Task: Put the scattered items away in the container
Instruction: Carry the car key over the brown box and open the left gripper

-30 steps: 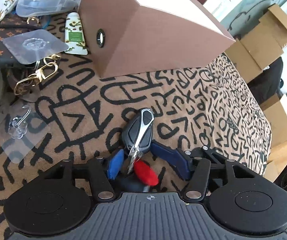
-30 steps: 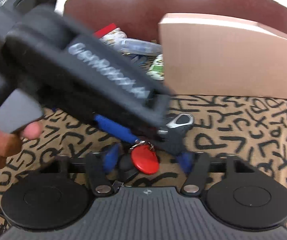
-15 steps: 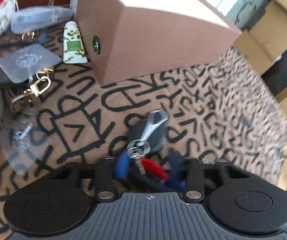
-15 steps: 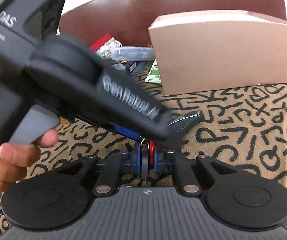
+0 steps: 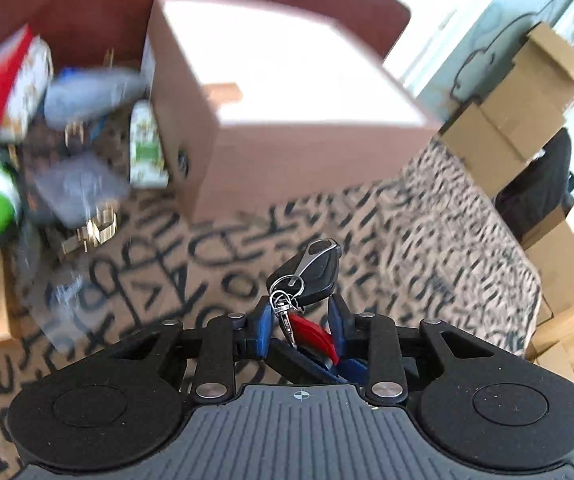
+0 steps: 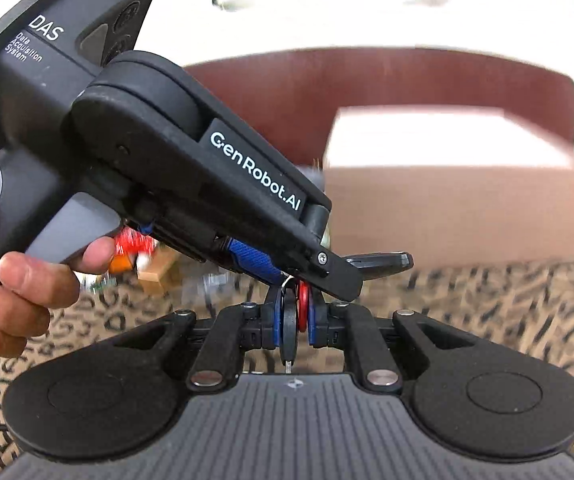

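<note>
Since half a second ago the key bunch [image 5: 307, 280] has come up off the patterned table [image 5: 427, 248] — both cameras now see more of the box top and the background is streaked with motion. I have the right gripper [image 6: 294, 322] closed on the bunch, its fingers [image 6: 275, 320] pinching the red tag [image 6: 303, 308] and a dark fob flat between them, which is why the car key [image 6: 383, 261] sticks out forward past the tips. My left gripper [image 5: 301, 330] sits narrowed around the ring and clip; I can't tell whether its fingers [image 5: 262, 326] actually press on anything, since the red tag lies loose between them. I judge the left is only steadying the dangling parts so nothing swings. Behind, the brown box [image 5: 287, 120] stands with its pale top toward me — the likely container. To its left the remaining clutter [image 5: 87, 132] waits, blurred.
</note>
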